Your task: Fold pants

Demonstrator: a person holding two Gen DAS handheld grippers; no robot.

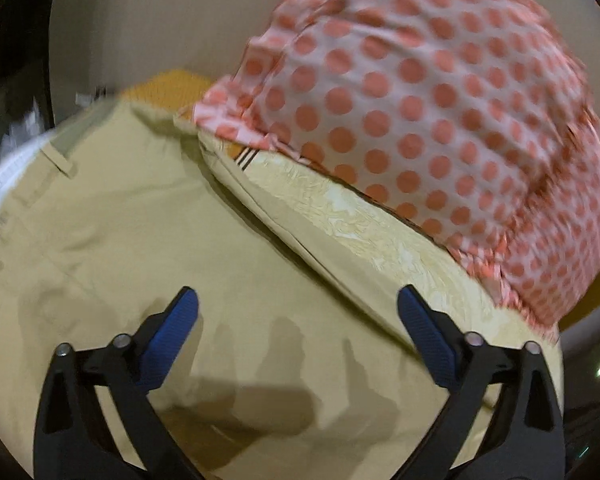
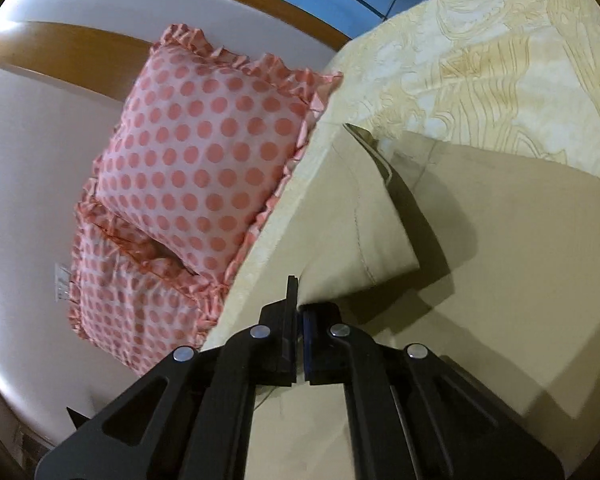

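Beige khaki pants (image 1: 140, 248) lie spread on a bed, with the waistband and a belt loop at the upper left of the left wrist view. My left gripper (image 1: 298, 312) is open and empty, hovering just above the cloth; its blue pads (image 1: 172, 340) stand wide apart. In the right wrist view my right gripper (image 2: 300, 304) is shut on an edge of the pants (image 2: 360, 220) and holds that part lifted and folded over the rest of the cloth (image 2: 500, 220).
A cream patterned bedsheet (image 2: 500, 60) covers the bed. Two pink polka-dot pillows (image 2: 204, 152) with frills lie at the bed's edge, close to the pants (image 1: 440, 100). A wooden headboard (image 2: 80, 48) and a white wall stand behind.
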